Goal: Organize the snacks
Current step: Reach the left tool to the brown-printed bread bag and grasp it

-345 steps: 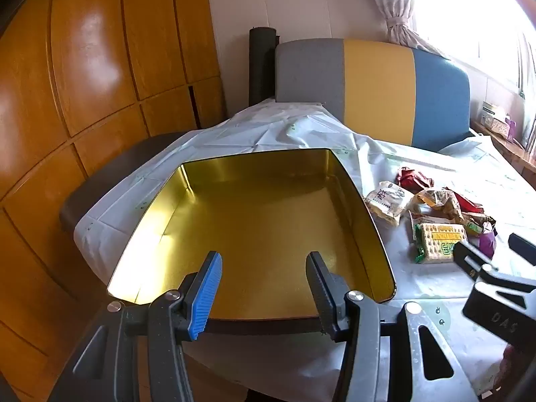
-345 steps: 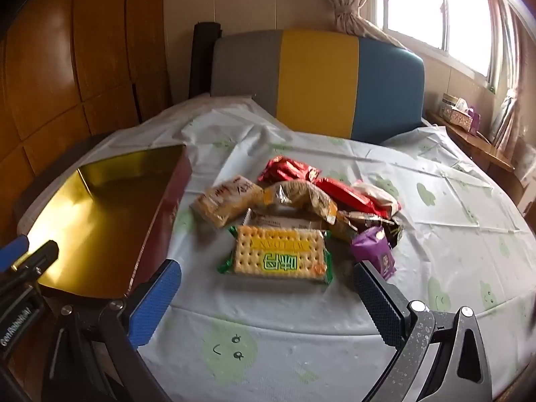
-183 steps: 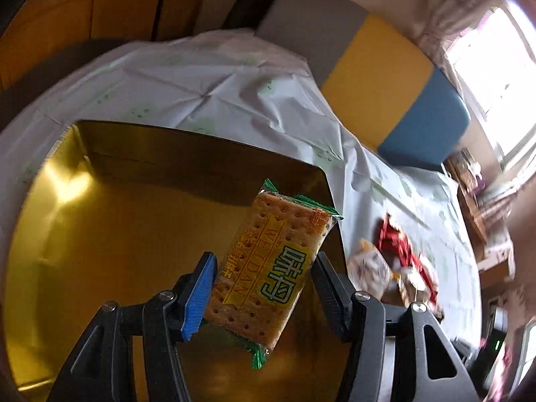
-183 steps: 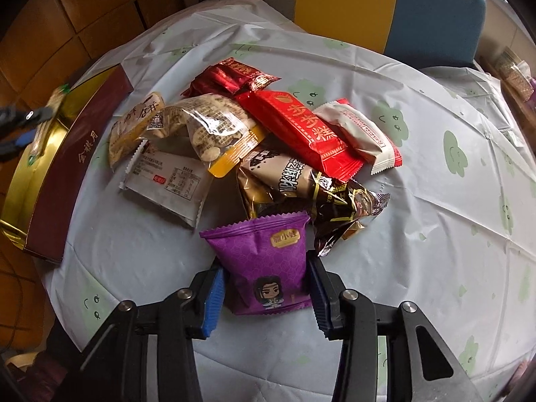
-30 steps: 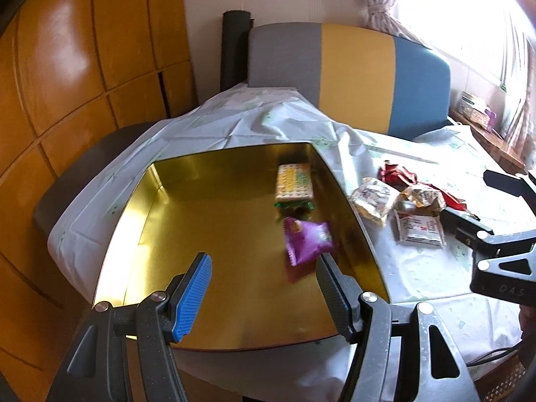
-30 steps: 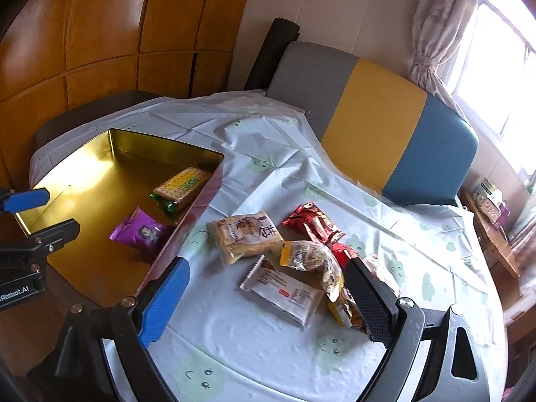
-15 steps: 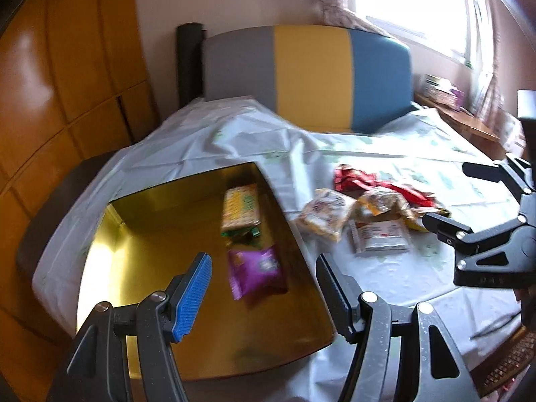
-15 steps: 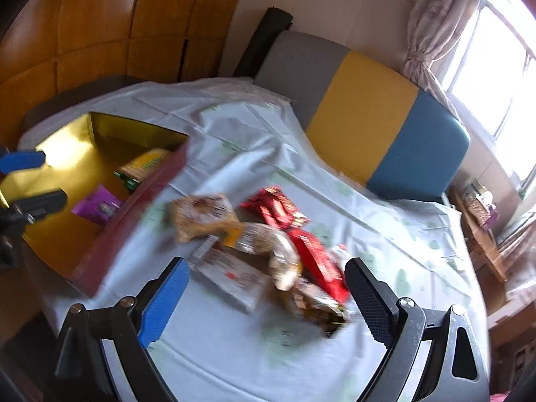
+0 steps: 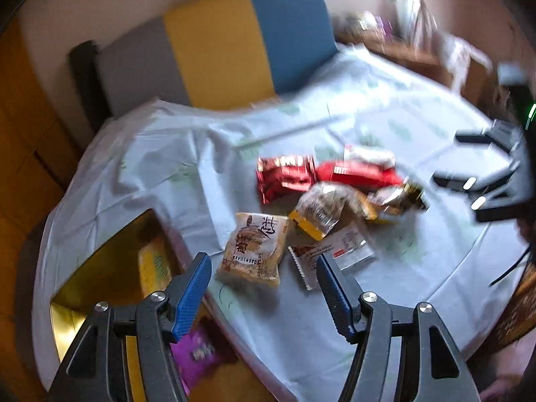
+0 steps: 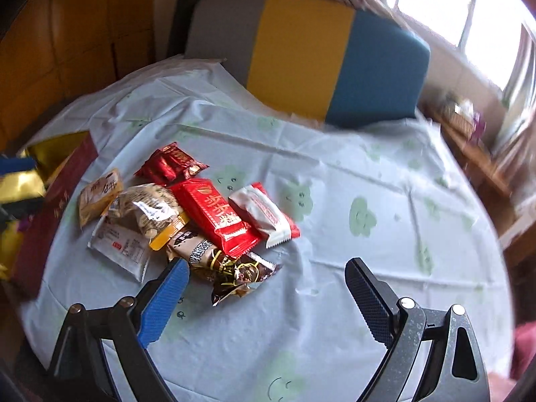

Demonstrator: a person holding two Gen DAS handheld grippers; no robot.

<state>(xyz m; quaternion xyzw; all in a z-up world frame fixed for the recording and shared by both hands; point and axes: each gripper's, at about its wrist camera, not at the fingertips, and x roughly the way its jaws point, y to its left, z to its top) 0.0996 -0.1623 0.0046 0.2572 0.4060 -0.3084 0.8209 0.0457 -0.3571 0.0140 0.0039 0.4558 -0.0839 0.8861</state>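
Observation:
A gold-lined tin [image 9: 100, 264] with a dark red outer wall [image 10: 50, 214] sits at the table's left edge. It holds a yellow cracker pack [image 9: 152, 264] and a purple packet [image 9: 197, 355]. Several snack packets lie piled on the tablecloth: a tan biscuit packet [image 9: 256, 251], a white flat packet [image 9: 335, 251], a clear nut bag [image 10: 147, 207], red packets [image 10: 214, 214] and a brown wrapper [image 10: 231, 268]. My left gripper [image 9: 263, 268] is open and empty, above the tan and white packets. My right gripper [image 10: 264, 271] is open and empty, just before the brown wrapper.
The round table wears a pale tablecloth [image 10: 335, 201] with green prints. A grey, yellow and blue chair back [image 10: 301, 53] stands behind it. Wooden panelling [image 10: 83, 33] is at the left; a window and a cluttered ledge [image 10: 465, 114] are at the right.
Both grippers have swung right, away from the tin and toward the snack pile. The left view now centres on the tan and white packets. Both stay open and empty.

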